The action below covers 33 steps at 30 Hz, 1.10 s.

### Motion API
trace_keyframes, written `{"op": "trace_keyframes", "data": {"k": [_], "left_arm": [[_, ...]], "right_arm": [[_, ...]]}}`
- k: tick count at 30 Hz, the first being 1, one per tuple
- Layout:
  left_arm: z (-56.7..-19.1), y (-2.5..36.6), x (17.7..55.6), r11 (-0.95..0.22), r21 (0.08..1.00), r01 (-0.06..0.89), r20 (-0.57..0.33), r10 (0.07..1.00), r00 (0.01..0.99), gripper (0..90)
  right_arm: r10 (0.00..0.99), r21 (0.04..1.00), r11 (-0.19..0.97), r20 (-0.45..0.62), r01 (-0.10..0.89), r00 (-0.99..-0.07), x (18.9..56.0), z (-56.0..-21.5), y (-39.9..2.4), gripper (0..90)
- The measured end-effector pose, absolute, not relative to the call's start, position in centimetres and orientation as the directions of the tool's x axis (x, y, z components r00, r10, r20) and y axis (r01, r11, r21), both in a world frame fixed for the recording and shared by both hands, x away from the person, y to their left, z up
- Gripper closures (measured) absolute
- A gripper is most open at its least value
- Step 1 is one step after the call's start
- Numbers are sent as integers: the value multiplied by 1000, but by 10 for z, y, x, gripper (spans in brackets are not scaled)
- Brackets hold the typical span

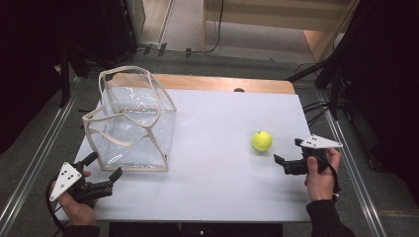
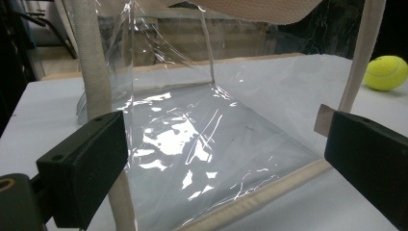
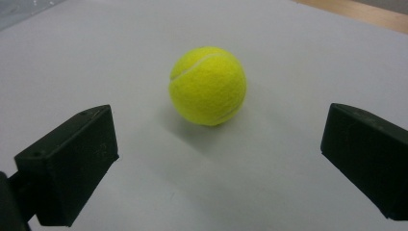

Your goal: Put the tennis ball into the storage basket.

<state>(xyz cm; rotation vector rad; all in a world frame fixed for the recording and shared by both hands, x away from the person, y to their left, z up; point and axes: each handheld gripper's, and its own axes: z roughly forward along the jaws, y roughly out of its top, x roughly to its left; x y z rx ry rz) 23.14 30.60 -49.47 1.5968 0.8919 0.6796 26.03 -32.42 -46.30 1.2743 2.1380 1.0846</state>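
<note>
White tabletop (image 1: 217,187) on wood under dim light, with left gripper (image 1: 104,171) at the near left, jaws spread just before the clear plastic tote bag with beige webbing trim (image 1: 133,123), then the yellow-green felt tennis ball (image 1: 262,140) lying right of centre, right gripper (image 1: 289,154) just beside it, jaws wide apart.

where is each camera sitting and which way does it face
High view: above the person's side, facing forward and down on the table; both hands and tongs, left, right.
Left gripper view: rides the left tongs, facing the clear bag; both jaws apart.
Right gripper view: rides the right tongs, facing the ball; jaws apart.
All three share the ball.
</note>
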Motion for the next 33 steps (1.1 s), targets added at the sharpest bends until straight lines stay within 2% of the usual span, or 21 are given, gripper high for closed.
{"op": "trace_keyframes", "data": {"k": [20, 33], "left_arm": [[-495, 306, 231, -84, 978, 189, -34, 836, 548, 13], [-495, 306, 231, -85, 978, 191, -34, 834, 551, 13]], "right_arm": [[816, 671, 409, 33, 618, -577, 295, -456, -305, 0], [809, 579, 472, 15, 664, -588, 319, -454, -292, 0]]}}
